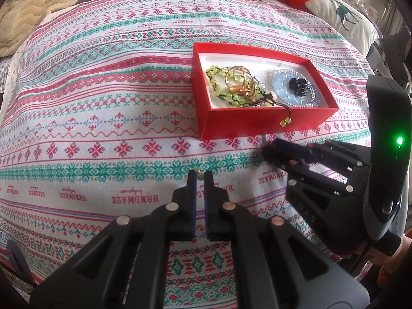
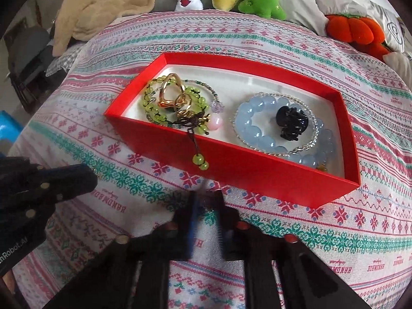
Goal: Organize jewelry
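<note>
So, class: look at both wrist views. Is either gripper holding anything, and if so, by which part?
The left gripper pinches a tiny gold piece at its fingertips; which part cannot be told. The right gripper is blurred, so its hold cannot be told.

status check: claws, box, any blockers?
Left claw pinching a small gold piece. Right claw nearly shut, contents unclear. Red box open, bracelets inside, green bead tassel over front wall.

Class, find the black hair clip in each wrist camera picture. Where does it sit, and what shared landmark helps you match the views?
Left wrist: black hair clip, right of centre, on the blue bead bracelet.
Right wrist: black hair clip, right of centre, inside the bracelet's ring.
Shared landmark: the red box.
</note>
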Demonstrator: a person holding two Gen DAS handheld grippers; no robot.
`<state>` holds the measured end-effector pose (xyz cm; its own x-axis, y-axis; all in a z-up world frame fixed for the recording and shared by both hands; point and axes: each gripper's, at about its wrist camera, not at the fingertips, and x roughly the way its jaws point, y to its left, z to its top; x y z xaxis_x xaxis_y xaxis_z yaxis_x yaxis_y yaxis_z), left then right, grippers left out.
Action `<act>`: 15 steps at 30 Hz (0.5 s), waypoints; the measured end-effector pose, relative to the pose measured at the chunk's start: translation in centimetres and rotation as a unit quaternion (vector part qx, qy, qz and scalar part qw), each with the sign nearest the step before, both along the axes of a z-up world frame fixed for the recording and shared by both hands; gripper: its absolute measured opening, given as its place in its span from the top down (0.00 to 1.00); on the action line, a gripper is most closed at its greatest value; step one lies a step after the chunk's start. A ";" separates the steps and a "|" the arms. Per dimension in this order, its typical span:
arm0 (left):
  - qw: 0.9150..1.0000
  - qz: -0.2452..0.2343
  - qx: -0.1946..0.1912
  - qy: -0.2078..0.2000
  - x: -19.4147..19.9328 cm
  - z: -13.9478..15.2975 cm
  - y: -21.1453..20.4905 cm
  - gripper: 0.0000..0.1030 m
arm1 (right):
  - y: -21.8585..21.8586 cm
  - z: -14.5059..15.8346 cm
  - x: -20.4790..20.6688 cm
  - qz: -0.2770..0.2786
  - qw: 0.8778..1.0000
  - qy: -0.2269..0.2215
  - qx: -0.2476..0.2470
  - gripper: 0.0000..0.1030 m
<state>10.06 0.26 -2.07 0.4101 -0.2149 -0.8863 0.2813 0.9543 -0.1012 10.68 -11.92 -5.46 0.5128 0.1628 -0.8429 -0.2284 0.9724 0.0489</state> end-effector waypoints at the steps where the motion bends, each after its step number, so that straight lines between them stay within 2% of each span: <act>1: 1.000 0.000 0.000 0.000 0.0 0.0 0.1 0.94 | -0.1 0.0 0.0 0.001 1.000 0.001 0.003 0.94; 11: 1.000 0.010 -0.014 -0.007 0.0 0.8 1.1 0.94 | -1.8 2.6 -1.1 0.014 0.998 0.000 0.056 0.96; 15: 1.000 0.013 -0.018 -0.011 -0.1 1.2 1.3 0.94 | -2.7 3.3 -1.3 0.004 0.997 0.000 0.076 0.96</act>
